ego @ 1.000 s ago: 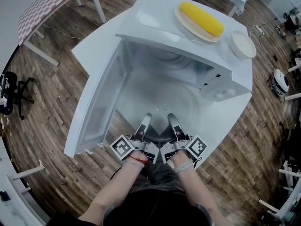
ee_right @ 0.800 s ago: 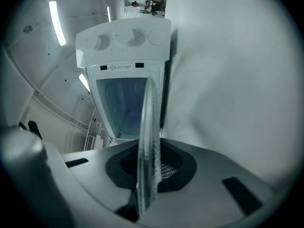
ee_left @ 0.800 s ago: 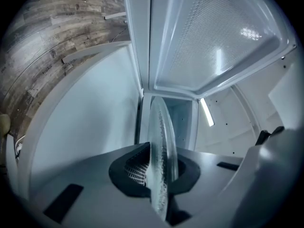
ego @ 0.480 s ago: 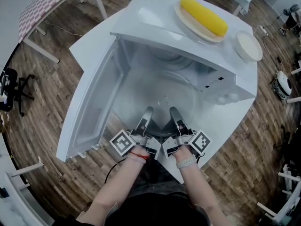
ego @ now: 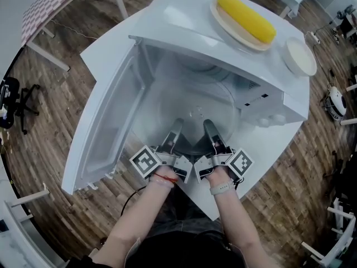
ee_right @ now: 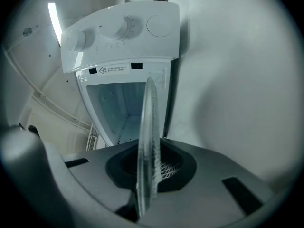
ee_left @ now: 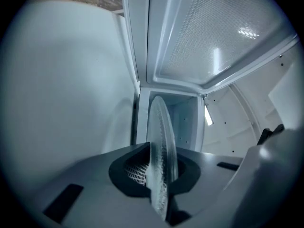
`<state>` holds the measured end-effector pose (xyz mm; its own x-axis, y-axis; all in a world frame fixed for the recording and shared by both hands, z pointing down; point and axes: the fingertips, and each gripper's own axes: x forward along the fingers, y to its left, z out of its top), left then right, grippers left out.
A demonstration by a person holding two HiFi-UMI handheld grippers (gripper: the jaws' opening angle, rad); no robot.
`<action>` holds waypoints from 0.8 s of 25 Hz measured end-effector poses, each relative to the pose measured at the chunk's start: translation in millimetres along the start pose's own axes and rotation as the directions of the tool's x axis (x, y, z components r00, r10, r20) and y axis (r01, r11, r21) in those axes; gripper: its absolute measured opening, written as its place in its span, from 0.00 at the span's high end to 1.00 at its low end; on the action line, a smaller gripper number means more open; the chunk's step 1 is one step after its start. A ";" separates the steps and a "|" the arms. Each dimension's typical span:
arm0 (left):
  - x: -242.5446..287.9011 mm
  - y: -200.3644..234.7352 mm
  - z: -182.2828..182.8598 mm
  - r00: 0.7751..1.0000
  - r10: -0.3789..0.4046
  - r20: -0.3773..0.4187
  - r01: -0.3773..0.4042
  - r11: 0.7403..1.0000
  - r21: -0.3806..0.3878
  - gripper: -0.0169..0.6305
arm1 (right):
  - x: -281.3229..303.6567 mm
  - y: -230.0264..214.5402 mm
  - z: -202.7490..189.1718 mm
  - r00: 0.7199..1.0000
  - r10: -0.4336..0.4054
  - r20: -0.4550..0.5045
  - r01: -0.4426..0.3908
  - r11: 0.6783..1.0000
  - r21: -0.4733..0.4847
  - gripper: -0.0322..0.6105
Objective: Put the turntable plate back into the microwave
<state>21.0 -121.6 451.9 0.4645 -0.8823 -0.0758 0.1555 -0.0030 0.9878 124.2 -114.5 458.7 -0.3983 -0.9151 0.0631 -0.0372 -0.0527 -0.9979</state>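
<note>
A clear glass turntable plate [ego: 195,106] is held level, partly inside the mouth of the white microwave [ego: 223,49], whose door [ego: 103,124] hangs open to the left. My left gripper [ego: 176,126] is shut on the plate's near rim, which appears edge-on as the turntable plate [ee_left: 161,151] between the jaws in the left gripper view. My right gripper [ego: 210,127] is shut on the same rim, a little to the right; there the turntable plate [ee_right: 147,146] also stands edge-on. The control panel [ee_right: 118,32] with its knobs shows ahead in the right gripper view.
On top of the microwave lie a yellow corn-shaped object on a plate [ego: 245,18] and a white bowl [ego: 300,57]. The microwave stands on a white table [ego: 111,43]. A checked table [ego: 56,4] and a black chair [ego: 14,102] stand on the wooden floor at the left.
Both grippers have carried the plate forward, deeper into the microwave opening. The view has shifted closer to the microwave.
</note>
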 end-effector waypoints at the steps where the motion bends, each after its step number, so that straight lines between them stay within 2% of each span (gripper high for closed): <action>1: 2.4 0.8 0.9 1.000 0.001 -0.001 -0.001 1.000 0.000 0.93 | 2.2 -0.1 1.6 1.000 0.001 0.001 -0.001 1.000 -0.001 0.89; 20: 34.1 3.8 22.8 1.000 -0.016 -0.005 0.016 1.000 0.004 0.93 | 38.3 0.2 13.2 1.000 0.003 0.008 -0.003 1.000 -0.017 0.89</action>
<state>17.5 -162.4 456.2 0.4663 -0.8798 -0.0926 0.1600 -0.0191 0.9869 121.1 -154.9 460.7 -0.3909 -0.9185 0.0596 -0.0510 -0.0430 -0.9978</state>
